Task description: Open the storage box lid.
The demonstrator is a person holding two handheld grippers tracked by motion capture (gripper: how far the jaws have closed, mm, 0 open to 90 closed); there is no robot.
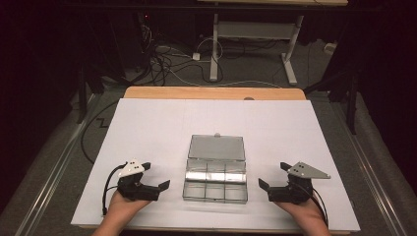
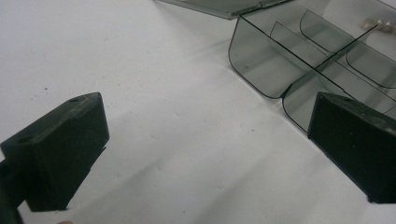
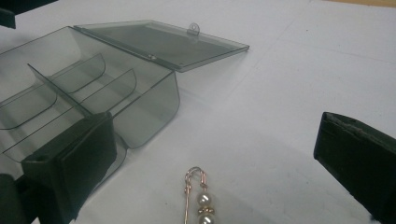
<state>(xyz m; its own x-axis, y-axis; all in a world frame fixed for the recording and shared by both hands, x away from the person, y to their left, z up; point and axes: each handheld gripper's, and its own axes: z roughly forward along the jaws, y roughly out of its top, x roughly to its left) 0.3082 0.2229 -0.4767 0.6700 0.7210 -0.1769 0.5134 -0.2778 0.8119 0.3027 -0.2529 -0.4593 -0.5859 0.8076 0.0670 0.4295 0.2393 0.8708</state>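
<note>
Box (image 1: 215,173), lid open, is flanked near the table's (image 1: 147,118) front edge by left gripper (image 1: 158,177) and right gripper (image 1: 271,177), jaws apart, empty; probably a pearl pin (image 3: 201,200) lies beside.

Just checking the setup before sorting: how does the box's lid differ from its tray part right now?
The lid lies swung back flat on the white table sheet, on the far side; the tray sits nearer the person, between the two grippers. The lid is one plain panel with a small tab at its edge; the tray has upright walls and dividers forming compartments. Both are the same smoky clear plastic, joined along the hinge.
</note>
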